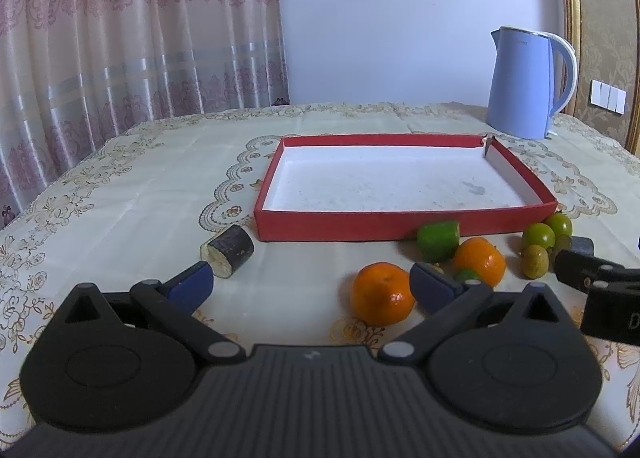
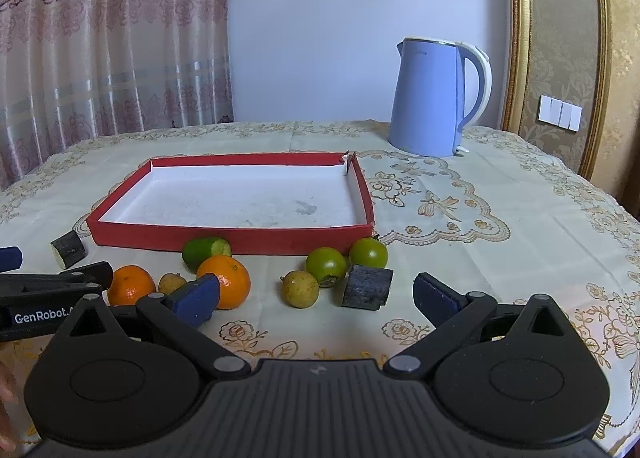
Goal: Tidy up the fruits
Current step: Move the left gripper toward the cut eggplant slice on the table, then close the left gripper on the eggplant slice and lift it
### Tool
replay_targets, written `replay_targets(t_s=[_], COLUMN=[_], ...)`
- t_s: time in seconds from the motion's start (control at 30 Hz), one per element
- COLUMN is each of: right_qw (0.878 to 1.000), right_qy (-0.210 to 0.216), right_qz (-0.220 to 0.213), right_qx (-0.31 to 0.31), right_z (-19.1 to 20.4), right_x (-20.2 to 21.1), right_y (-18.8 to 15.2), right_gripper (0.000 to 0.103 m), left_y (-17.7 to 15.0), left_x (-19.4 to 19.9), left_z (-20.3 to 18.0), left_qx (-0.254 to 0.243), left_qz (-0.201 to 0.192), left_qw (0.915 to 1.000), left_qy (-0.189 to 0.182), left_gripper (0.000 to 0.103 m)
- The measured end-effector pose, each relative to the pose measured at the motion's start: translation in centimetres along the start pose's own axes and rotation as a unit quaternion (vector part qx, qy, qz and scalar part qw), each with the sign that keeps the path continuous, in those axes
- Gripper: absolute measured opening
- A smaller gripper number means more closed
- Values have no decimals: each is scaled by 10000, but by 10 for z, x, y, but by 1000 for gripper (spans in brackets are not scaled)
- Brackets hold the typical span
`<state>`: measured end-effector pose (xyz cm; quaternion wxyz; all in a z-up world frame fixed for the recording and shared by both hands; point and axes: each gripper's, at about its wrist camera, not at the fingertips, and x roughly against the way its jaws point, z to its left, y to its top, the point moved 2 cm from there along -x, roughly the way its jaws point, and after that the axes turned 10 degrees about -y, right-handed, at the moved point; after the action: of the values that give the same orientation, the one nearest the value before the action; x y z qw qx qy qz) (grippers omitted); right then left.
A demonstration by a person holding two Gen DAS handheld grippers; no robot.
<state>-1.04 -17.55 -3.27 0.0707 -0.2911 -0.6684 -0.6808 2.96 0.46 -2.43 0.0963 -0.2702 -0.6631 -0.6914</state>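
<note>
Here, a red tray [image 2: 232, 244] with a white floor lies on a patterned tablecloth [image 2: 480, 218], its long axis running left to right across both views; nothing lies in it. The fruits sit in a loose row on the cloth along the tray's near wall.

In the right wrist view, a dark cut cane piece [image 2: 68, 249] lies at 9 o'clock of the tray's near left corner, its pale cut face turned toward the camera and left. A green cut piece [image 2: 206, 252] touches the tray wall, its long axis across the view, cut end facing right. Just in front of it sits one orange [image 2: 228, 278]; a second orange [image 2: 130, 284] lies at 9 o'clock from that, with a small tan fruit [image 2: 172, 283] between them. Another tan fruit [image 2: 300, 289] rests toward 3 o'clock, beside two round green fruits [image 2: 326, 266] and a dark cut block [image 2: 367, 287].

The right gripper [image 2: 316, 300] hovers low over the cloth, its blue pads spread wide and gripping nothing. The left gripper [image 1: 310, 284] is likewise spread wide and empty, with an orange [image 1: 382, 294] just inside its right pad.

A blue kettle [image 2: 430, 98] stands upright at 1 o'clock beyond the tray, handle pointing right. A curtain [image 2: 100, 38] hangs at the back left.
</note>
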Motion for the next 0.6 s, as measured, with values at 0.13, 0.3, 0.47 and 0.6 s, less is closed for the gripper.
replay_targets(t_s=[0.13, 0.3, 0.47, 0.6], right_qw=[10000, 10000, 10000, 9999], right_qy=[0, 19, -2, -35], right_qz=[5, -12, -15, -5], right_qx=[6, -36, -52, -150], right_z=[0, -1, -2, -6], right_x=[0, 0, 0, -4], right_y=[-1, -1, -1, -2], right_gripper=[103, 103, 103, 103], left_y=[0, -1, -8, -17], left_x=[0, -1, 7, 12], left_z=[0, 1, 7, 24], left_qx=[1, -8, -141, -93], left_qz=[6, 14, -122, -136], left_qw=[10000, 10000, 9998, 9998], left_qy=[-24, -36, 2, 103], left_gripper=[103, 103, 103, 103])
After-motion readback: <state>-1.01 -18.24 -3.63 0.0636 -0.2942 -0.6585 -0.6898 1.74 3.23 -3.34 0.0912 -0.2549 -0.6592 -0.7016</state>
